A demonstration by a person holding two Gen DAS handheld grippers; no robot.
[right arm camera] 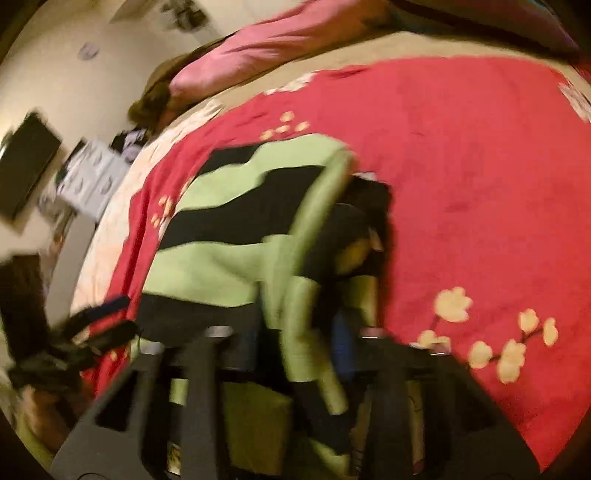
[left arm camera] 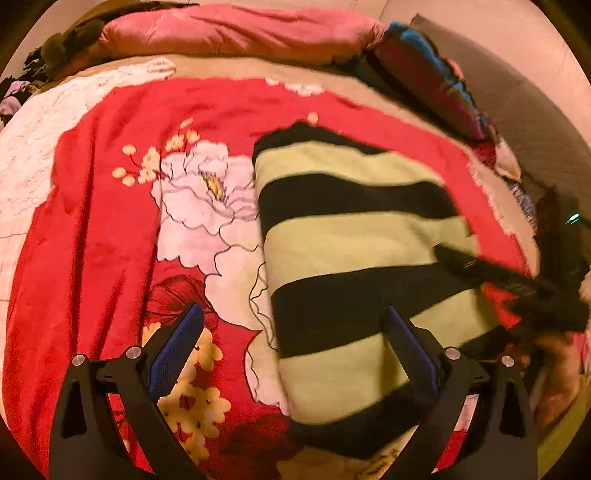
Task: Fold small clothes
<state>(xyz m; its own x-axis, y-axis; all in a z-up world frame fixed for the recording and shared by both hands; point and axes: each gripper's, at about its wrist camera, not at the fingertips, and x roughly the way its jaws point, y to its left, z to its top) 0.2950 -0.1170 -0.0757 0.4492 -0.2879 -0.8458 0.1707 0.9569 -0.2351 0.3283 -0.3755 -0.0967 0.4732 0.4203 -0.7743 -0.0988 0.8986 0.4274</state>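
Observation:
A small sweater with light green and black stripes lies on a red floral blanket. My left gripper is open above the sweater's near left edge, holding nothing. My right gripper shows blurred at the right of the left wrist view, over the sweater's right edge. In the right wrist view the sweater is partly folded, and a bunched strip of it runs between my right gripper's fingers. That view is blurred, so I cannot tell how the jaws stand.
A pink quilt and a dark blue and magenta pillow lie at the head of the bed. Beige sheet borders the blanket. In the right wrist view, dark objects and a white box sit on the floor left of the bed.

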